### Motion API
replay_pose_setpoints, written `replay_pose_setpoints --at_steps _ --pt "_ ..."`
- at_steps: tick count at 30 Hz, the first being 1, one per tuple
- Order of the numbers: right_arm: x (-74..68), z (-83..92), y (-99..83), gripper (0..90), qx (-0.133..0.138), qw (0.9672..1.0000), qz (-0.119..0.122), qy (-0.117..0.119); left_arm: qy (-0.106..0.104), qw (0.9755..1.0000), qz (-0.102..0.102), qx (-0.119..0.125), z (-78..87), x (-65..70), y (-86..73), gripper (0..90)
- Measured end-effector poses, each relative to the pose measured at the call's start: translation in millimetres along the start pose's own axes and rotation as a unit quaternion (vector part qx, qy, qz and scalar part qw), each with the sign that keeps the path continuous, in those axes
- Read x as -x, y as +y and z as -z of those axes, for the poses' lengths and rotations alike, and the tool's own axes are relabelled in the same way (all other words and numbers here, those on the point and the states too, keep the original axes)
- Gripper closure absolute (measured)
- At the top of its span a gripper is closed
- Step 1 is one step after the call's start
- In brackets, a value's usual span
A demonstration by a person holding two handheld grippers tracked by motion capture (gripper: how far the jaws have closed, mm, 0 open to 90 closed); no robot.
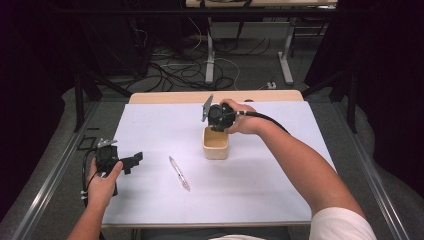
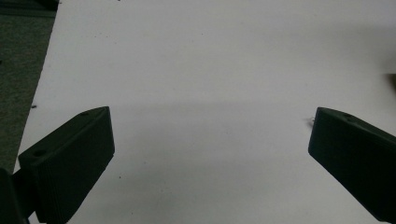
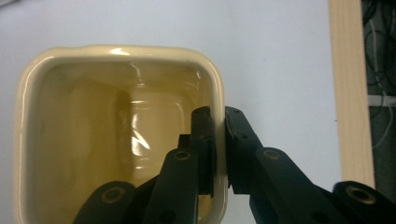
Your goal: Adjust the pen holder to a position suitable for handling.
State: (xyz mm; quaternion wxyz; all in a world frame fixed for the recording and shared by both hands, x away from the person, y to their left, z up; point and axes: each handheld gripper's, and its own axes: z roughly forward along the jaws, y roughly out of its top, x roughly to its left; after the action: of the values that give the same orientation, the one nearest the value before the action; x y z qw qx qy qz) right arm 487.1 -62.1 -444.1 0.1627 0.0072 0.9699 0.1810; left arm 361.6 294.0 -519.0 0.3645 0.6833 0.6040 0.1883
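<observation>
Right gripper (image 3: 218,140) pinched the cup (image 3: 116,60) wall at mid-bench (image 1: 150,200), one jaw inside. Left gripper (image 2: 210,154) hung wide, empty. A thin rim grip risked tipping or slipping if lifted.

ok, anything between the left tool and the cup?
Just the pen, lying on the white table cover between the left tool and the cup, in the high view.

Cup (image 1: 216,144) standing mid-table with right gripper (image 3: 219,140) clamped on its far wall, pen (image 1: 179,173) lying alone left of it, bare white table (image 1: 260,190) around both, left gripper (image 1: 131,161) near left edge, jaws wide apart over bare surface.
</observation>
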Motion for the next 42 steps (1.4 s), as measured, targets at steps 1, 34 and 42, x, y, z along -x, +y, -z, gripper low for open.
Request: replay_pose_setpoints --at_steps 1,34,42 --pt "1.5 0.4 -0.5 83.3 0.004 1.0000 0.002 -0.004 -0.001 1.0000 0.006 0.002 -0.2 0.5 0.2 0.3" --pt "4.2 5.8 2.4 59.4 0.023 0.9958 -0.079 -0.041 -0.003 1.0000 0.004 -0.003 -1.6 1.7 -0.5 0.5" --pt "-5.6 19.8 7.6 56.0 0.013 0.9881 -0.150 -0.034 -0.001 1.0000 0.001 -0.003 -1.7 1.9 -0.5 0.5"
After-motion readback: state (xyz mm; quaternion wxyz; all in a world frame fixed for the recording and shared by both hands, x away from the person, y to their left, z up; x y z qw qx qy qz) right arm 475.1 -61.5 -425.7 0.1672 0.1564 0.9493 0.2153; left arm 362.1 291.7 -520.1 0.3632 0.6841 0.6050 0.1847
